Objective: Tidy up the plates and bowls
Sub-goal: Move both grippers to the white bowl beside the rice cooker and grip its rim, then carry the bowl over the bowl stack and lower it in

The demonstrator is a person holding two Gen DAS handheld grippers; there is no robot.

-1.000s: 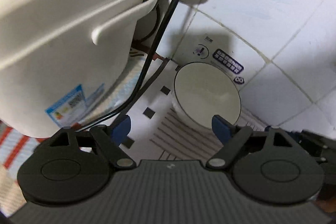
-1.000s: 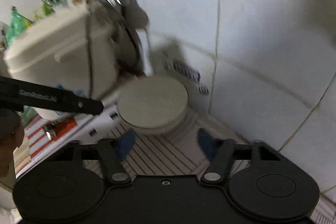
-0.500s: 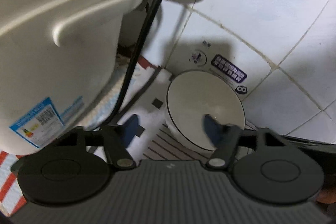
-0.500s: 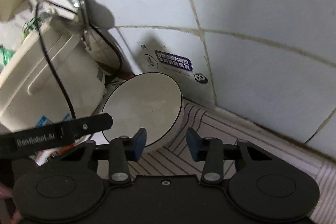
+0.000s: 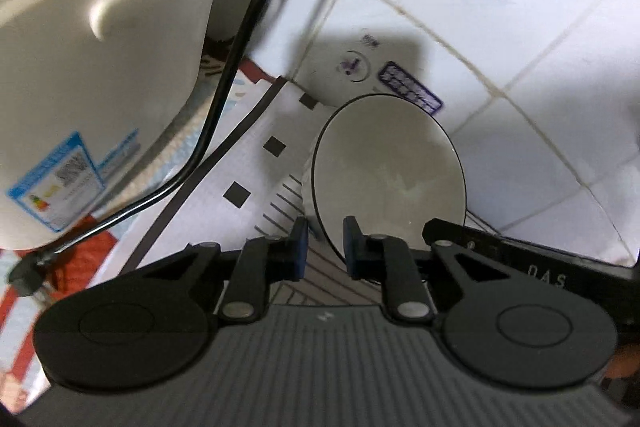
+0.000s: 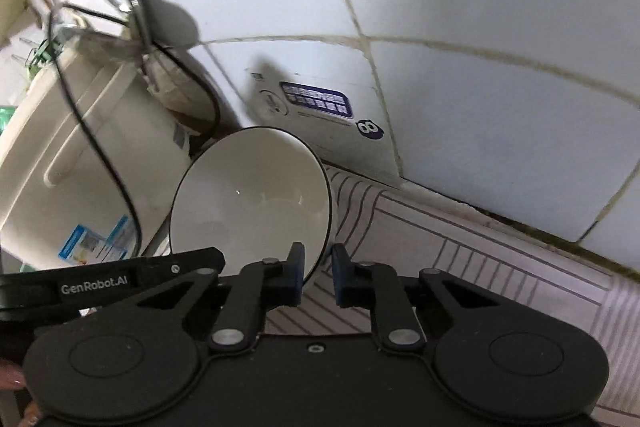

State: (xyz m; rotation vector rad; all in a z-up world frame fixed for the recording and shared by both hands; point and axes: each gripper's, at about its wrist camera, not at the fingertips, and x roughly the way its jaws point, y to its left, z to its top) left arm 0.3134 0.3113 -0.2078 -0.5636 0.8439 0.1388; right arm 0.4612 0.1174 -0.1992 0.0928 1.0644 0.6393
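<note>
Step in hand: grasping the bowl (image 5: pixel 388 179) for a two-handed lift. It is white with a thin dark rim and sits at the back edge of the surface (image 6: pixel 460 239), on a striped mat close to the tiled wall (image 6: pixel 480 27), with the cream rice cooker (image 5: pixel 100 47) just beside it on its left.

Left hand-held gripper (image 5: pixel 325 247): jaws drawn in close, pinching the bowl's near-left rim, one blue pad outside the wall and one inside.

Right hand-held gripper (image 6: pixel 317 273): jaws likewise narrow, clamped across the near-right rim.

Both grips look set, though pad contact is partly hidden by the rim itself.

Pose: each tool points steeply down and forward at the bowl from the near side, the two flanking it.

Next move, as I judge it: lift straight and evenly with both hands, keeping the bowl level and clear of the black cord (image 5: pixel 224 99) trailing off the cooker.
</note>
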